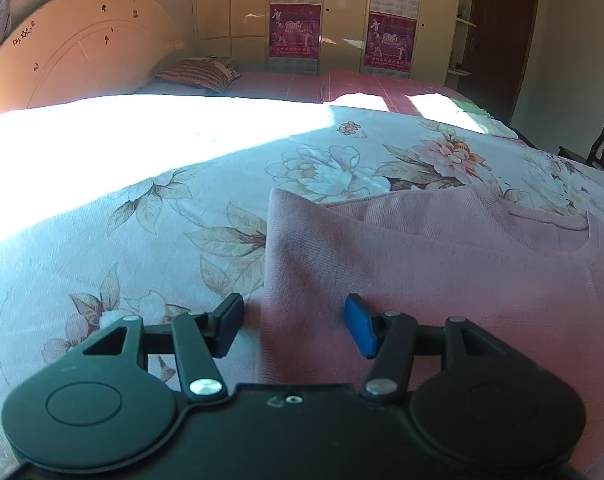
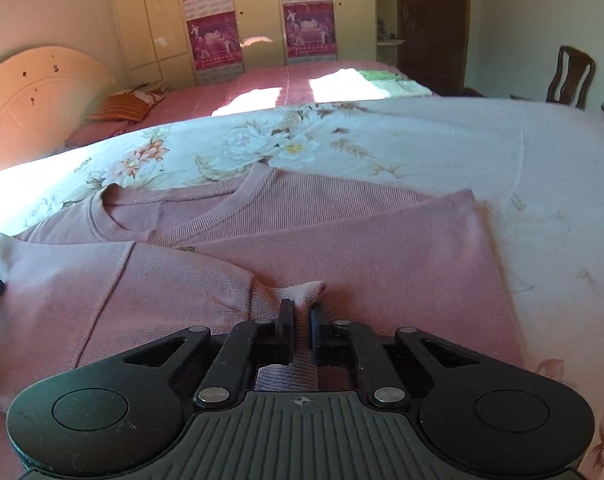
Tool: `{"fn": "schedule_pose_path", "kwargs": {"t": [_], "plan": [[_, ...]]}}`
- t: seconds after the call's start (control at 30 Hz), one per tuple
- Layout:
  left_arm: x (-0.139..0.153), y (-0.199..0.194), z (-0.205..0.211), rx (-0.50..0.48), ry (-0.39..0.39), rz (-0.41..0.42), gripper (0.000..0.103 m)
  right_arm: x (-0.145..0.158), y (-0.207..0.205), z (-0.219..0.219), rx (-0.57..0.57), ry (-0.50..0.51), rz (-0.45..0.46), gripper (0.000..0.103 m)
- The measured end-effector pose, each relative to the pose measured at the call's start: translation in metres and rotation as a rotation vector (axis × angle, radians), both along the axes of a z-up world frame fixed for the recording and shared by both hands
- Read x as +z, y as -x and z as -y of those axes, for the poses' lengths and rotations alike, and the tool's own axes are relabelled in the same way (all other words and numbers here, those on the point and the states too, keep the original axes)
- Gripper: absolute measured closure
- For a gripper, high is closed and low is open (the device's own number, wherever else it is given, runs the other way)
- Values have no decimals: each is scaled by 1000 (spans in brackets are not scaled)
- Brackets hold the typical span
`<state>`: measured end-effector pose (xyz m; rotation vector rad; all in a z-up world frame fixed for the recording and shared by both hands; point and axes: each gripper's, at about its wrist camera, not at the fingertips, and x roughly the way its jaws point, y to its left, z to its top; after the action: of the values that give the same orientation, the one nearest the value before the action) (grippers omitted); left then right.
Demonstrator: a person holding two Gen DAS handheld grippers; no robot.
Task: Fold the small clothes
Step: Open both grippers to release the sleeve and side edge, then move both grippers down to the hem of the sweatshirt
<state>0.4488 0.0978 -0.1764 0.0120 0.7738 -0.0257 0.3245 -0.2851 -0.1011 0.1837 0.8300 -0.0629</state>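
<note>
- Bedroom; floral bedsheet (image 1: pixel 182 208) w/ sun patch, headboard (image 1: pixel 82 44) at back left, wardrobe (image 2: pixel 258 12) w/ pink calendars behind.
- Pink knit sweater (image 1: pixel 442 280) lies flat on sheet, sides folded in; lower hem cut off by frame and gripper bodies.
- Left gripper (image 1: pixel 292 326): jaws wide apart over sweater's left folded edge, holding nothing; contact w/ cloth unclear.
- Right gripper (image 2: pixel 301 320): jaws nearly closed, pinching a bunched sleeve cuff (image 2: pixel 302 294).

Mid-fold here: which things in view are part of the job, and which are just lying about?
Job:
- pink sweater
- right gripper, shut on a pinch of the knit
- left gripper, open at the sweater's edge

Lying about:
- striped pillow
- wooden chair
- wall calendars
- floral bedspread, only the work surface
</note>
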Motion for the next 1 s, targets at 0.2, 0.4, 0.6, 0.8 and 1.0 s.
{"fn": "schedule_pose_path", "kwargs": {"t": [0.2,0.4,0.6,0.8,1.0], "plan": [[28,44,3,-52,19,45,51,30,20,-3,4,-8,65,87],[25,96,31,-168,48,7,50,36,45,-37,117,-39,70,87],[7,109,39,-148,27,-31,49,8,54,-43,125,-13,-3,86],[38,138,57,-180,78,-1,50,35,86,-51,200,-42,25,86],[21,169,108,-234,126,-48,50,17,109,-81,331,-60,-26,86]]}}
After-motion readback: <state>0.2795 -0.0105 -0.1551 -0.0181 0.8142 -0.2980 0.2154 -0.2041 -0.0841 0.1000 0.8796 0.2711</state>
